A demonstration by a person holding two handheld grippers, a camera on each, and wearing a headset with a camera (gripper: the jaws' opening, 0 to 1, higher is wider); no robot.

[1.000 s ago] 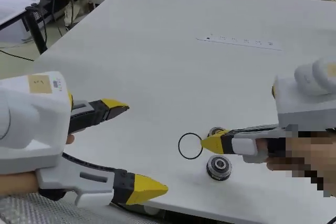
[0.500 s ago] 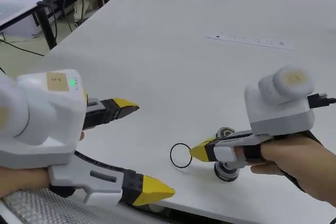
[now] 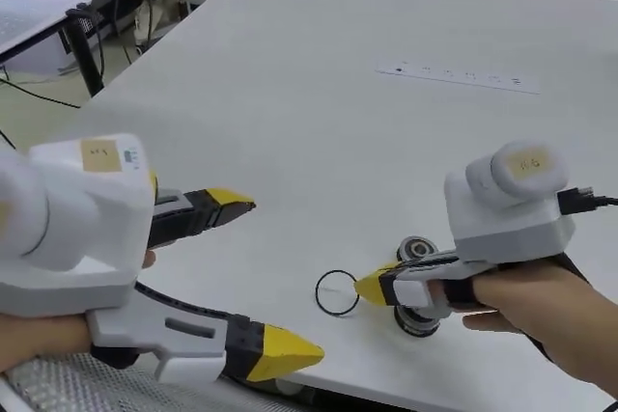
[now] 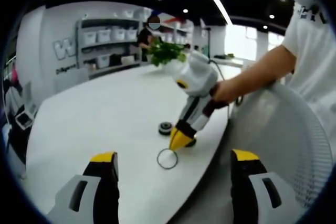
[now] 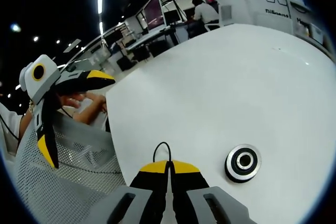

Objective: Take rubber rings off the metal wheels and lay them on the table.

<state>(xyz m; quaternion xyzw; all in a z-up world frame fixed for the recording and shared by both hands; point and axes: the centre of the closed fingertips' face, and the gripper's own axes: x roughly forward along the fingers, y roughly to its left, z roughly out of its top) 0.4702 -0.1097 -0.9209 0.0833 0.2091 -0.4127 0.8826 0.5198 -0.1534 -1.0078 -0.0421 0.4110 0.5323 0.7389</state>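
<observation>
- The white table [image 3: 319,123] carries all the parts near its front edge.
- The left gripper [image 3: 285,279] hovers at that edge, its yellow-tipped jaws spread wide with nothing between them.
- The right gripper [image 3: 365,287] points left, low over the table, with its jaws pressed together. The tips meet the near edge of the rubber ring, and I cannot tell whether they pinch it.
- One metal wheel [image 3: 417,248] stands just behind the right gripper. A second wheel [image 3: 417,320] sits partly under it.
- The rubber ring [image 3: 317,293] lies flat on the table, off both wheels and left of them.
</observation>
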